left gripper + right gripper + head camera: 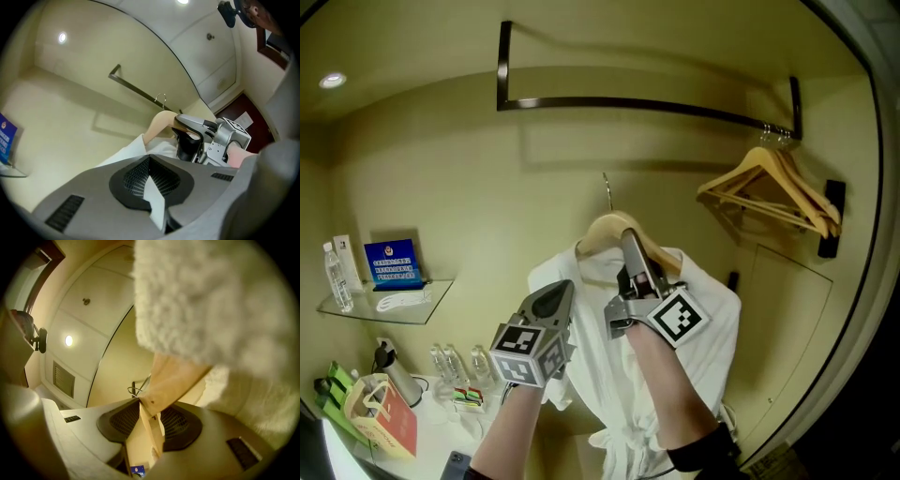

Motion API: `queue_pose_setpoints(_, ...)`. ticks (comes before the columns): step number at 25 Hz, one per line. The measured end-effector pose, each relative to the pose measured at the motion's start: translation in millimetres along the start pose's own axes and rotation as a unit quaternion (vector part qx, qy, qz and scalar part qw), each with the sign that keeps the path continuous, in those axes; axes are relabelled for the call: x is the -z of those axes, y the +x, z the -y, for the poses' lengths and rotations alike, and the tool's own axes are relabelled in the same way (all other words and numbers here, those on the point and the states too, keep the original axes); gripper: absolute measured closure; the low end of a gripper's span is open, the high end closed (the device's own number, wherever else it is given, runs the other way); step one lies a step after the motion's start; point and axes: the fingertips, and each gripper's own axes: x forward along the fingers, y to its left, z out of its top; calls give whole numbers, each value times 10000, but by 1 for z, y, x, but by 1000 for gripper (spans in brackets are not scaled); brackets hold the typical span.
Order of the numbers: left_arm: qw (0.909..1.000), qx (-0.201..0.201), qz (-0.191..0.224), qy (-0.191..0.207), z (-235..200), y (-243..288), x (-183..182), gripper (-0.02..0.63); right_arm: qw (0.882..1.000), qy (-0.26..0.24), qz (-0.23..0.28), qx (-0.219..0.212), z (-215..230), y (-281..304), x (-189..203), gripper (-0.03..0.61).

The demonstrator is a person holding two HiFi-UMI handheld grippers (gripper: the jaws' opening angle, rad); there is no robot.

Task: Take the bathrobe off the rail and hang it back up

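Note:
A white bathrobe hangs on a wooden hanger that I hold up below the dark rail. The hanger's metal hook is under the rail and clear of it. My right gripper is shut on the hanger's wooden arm, with fluffy robe cloth draped over it. My left gripper is shut on a fold of the robe's white cloth at the left shoulder. In the left gripper view the right gripper, the hanger, the hook and the rail all show.
Several bare wooden hangers hang at the rail's right end. At the left, a glass shelf carries a blue sign and a water bottle. Below stand a kettle, small bottles and a bag.

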Motion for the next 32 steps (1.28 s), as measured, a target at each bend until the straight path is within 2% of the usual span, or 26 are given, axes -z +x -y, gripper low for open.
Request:
queue_pose_setpoints(5, 9994, 244, 114, -231, 1, 24, -29, 614, 9997, -226, 85, -66, -9, 43, -28, 419)
queue_pose_setpoints(8, 9992, 326, 118, -173, 1, 39, -41, 614, 9997, -239, 77, 80, -5, 63, -37, 420)
queue_pose_setpoints(12, 9989, 435, 119, -105, -3, 57, -56, 614, 9960, -747, 26, 497, 7, 81, -56, 420)
queue_pose_setpoints(14, 9987, 485, 139, -101, -6, 65, -61, 614, 9966, -712, 94, 395, 7, 94, -62, 420)
queue_pose_setpoints(18, 9985, 519, 156, -51, -14, 78, -65, 614, 9939, -1027, 46, 400, 2, 123, -74, 420)
queue_pose_setpoints(23, 9983, 560, 151, 39, -22, 85, -62, 614, 9926, -1163, 145, 312, 1, 148, -84, 422)
queue_pose_setpoints(32, 9984, 516, 249, -21, -39, 84, -63, 614, 9928, -1066, 108, 538, 26, 156, -69, 420)
